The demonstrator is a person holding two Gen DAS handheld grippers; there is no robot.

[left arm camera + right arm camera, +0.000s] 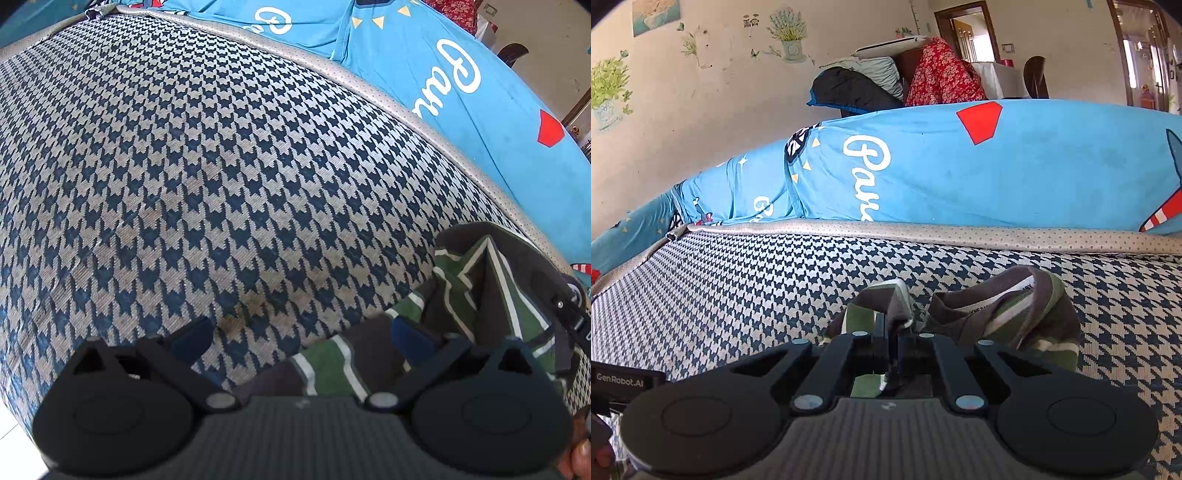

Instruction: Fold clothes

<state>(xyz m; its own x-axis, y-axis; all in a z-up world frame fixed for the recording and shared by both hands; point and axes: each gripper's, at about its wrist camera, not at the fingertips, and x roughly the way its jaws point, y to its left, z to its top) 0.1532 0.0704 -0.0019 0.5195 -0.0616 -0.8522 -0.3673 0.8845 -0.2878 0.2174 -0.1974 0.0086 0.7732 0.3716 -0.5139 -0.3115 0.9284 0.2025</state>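
The shirt [1004, 314] lies bunched on the sofa seat [184, 166], toward its right end and near the front. Behind the seat runs its piped edge [960, 230], and behind that the cushion [960, 166] stands along the back. The right hand-held gripper [892, 339] sits at the shirt's near left fold. The left hand-held gripper [301, 338] sits left of the shirt, its right finger over the cloth.

I see a coarse woven houndstooth cover [221, 166] under my matt black plastic left gripper [303, 339]. The striped garment [1015, 317] looks like soft knit cloth, and the blue sheet [1034, 166] smooth cotton.
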